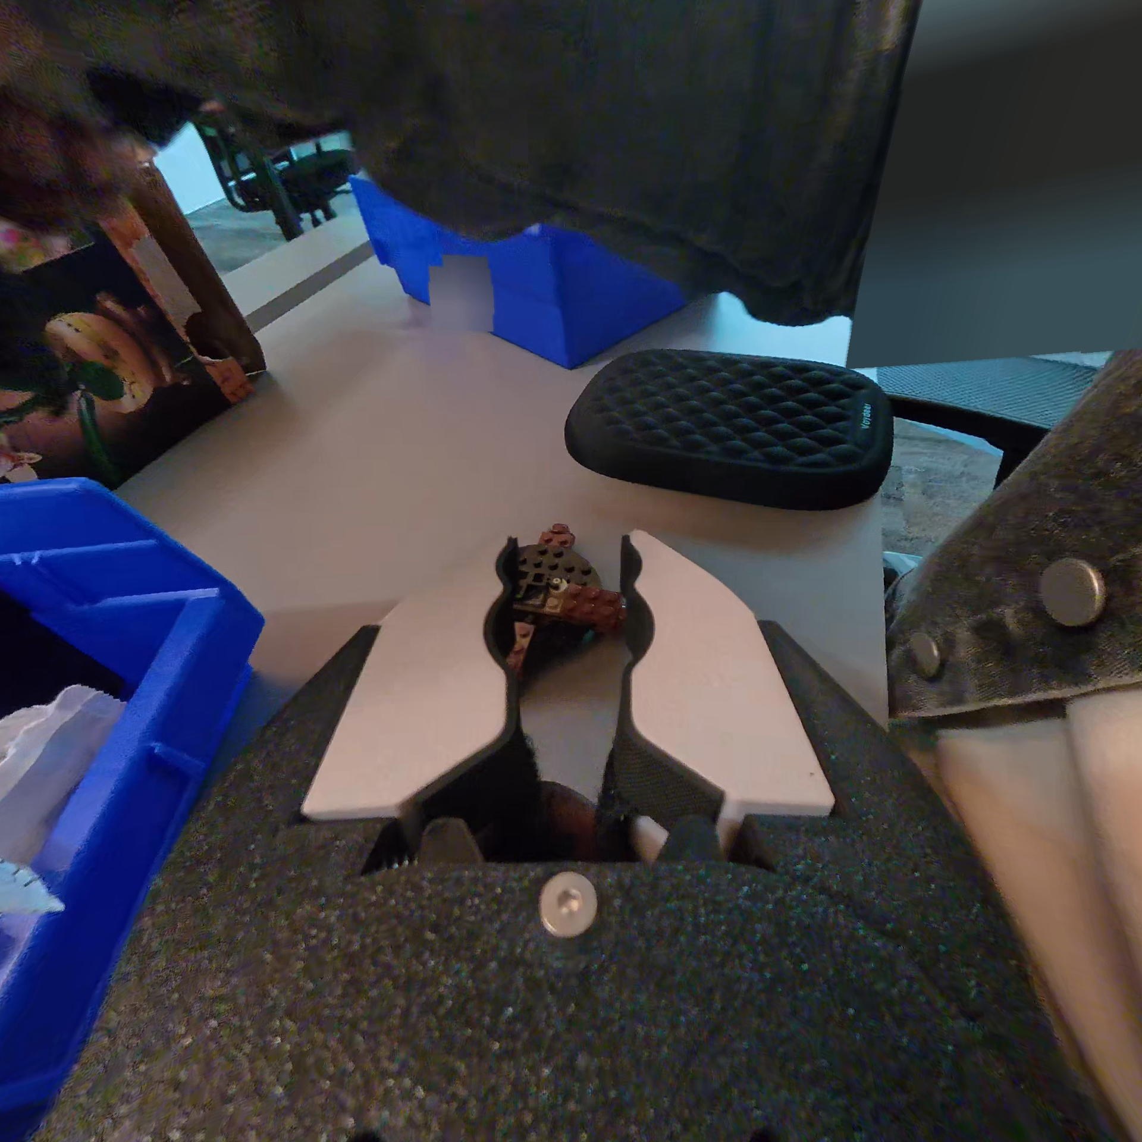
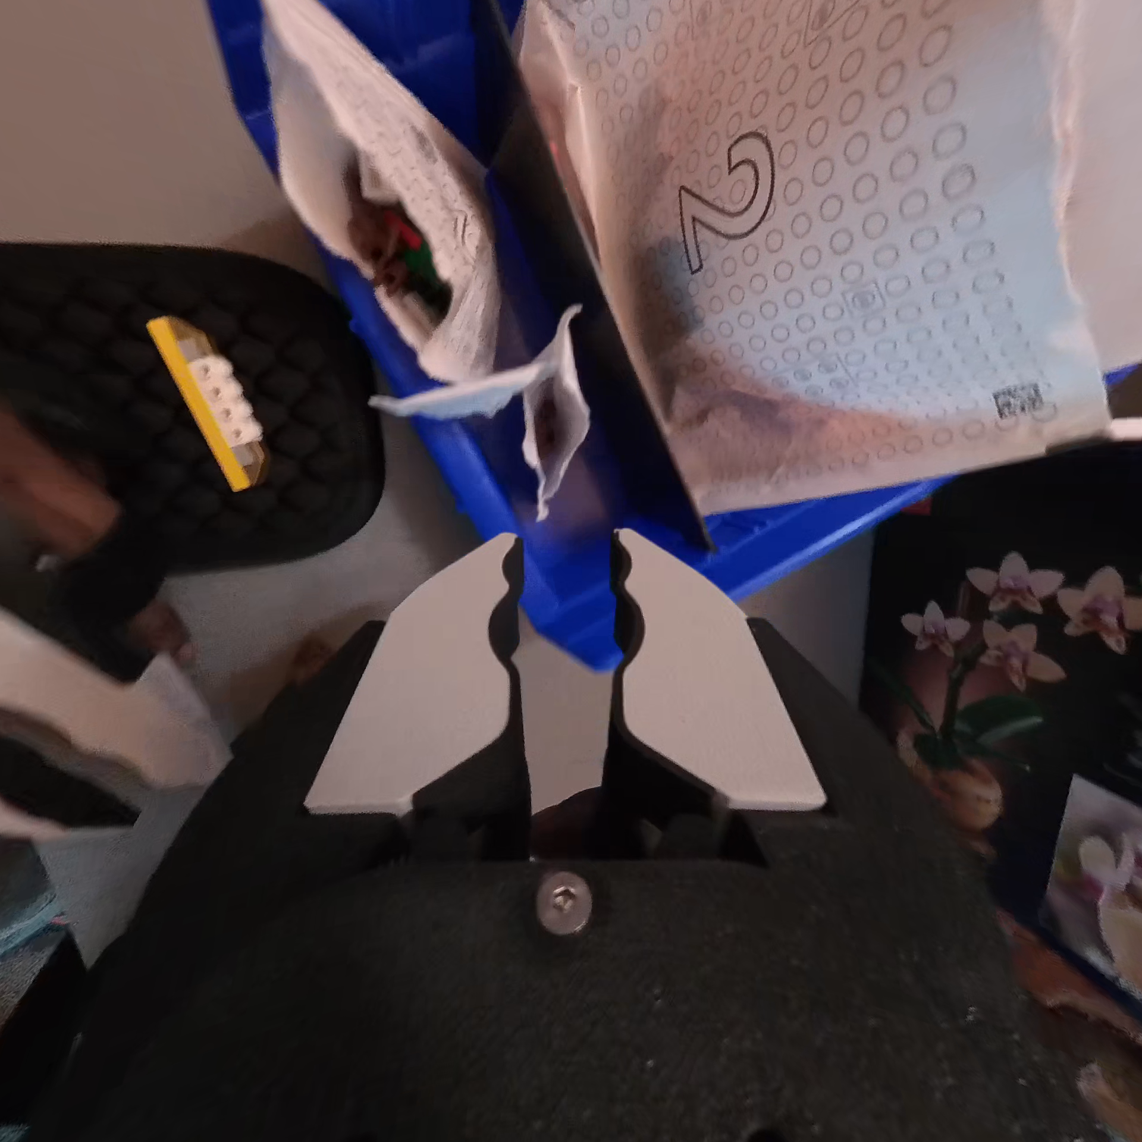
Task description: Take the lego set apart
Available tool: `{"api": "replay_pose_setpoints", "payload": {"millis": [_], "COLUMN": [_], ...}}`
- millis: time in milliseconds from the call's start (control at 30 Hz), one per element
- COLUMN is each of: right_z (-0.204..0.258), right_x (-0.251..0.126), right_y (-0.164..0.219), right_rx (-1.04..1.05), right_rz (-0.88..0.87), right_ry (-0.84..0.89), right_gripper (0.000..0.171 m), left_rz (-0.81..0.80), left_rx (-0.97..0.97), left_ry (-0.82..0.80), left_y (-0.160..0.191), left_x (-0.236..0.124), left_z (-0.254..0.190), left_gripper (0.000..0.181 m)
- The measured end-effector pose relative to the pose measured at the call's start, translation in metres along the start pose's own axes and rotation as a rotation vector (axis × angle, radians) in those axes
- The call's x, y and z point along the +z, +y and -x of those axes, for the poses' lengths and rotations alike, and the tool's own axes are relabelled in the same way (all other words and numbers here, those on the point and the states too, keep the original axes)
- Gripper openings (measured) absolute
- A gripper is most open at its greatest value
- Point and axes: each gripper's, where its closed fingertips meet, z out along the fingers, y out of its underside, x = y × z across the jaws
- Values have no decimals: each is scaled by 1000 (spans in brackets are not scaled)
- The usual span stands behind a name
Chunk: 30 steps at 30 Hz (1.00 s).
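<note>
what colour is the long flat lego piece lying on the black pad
Yellow, with white studded bricks on top: lego piece on the black pad. Right wrist view shows it best.

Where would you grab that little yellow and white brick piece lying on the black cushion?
Probably across its long sides. The yellow and white brick piece lies flat on the black pad, long and narrow, studs up. The right gripper, open and empty, could come from above, one finger on the yellow edge and one on the opposite edge, at mid-length.
</note>
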Motion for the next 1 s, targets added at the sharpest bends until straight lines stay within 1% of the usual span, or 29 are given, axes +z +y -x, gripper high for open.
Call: {"api": "replay_pose_setpoints", "payload": {"millis": [100,200,300,400,467,533,633,733,800,867,1000], "right_z": [18,51,88,113,118,114,113,113,113,115,123], "right_x": [-21,-28,-18,-1,6,12,18,22,23,23,20], "right_y": [29,67,111,143,153,163,169,167,165,165,167], "right_rx": [31,87,115,112,125,130,129,114,94,80,136], "right_rz": [-46,-90,-82,-101,-136,-147,-175,-210,-229,-246,-262], "right_ry": [-13,-100,-199,-245,-247,-208,-210,-209,-201,-187,-184], "right_gripper": [26,24,24,29,29,28,26,24,17,16,16], "left_rz": [24,144,278,363,410,505,629,633,648,651,676], "left_rx": [-33,-53,-39,-22,-40,-57,-22,-10,-15,-16,16], "left_ry": [-24,-62,-87,-72,-71,-92,-122,-114,-121,-135,-179], "left_y": [2,17,33,41,46,58,73,74,77,77,78], "left_x": [1,2,3,8,12,13,12,16,18,19,21], "left_z": [5,12,16,14,15,18,21,19,21,24,37], "left_gripper": [31,32,33,36,36,34,32,30,28,28,26]}}
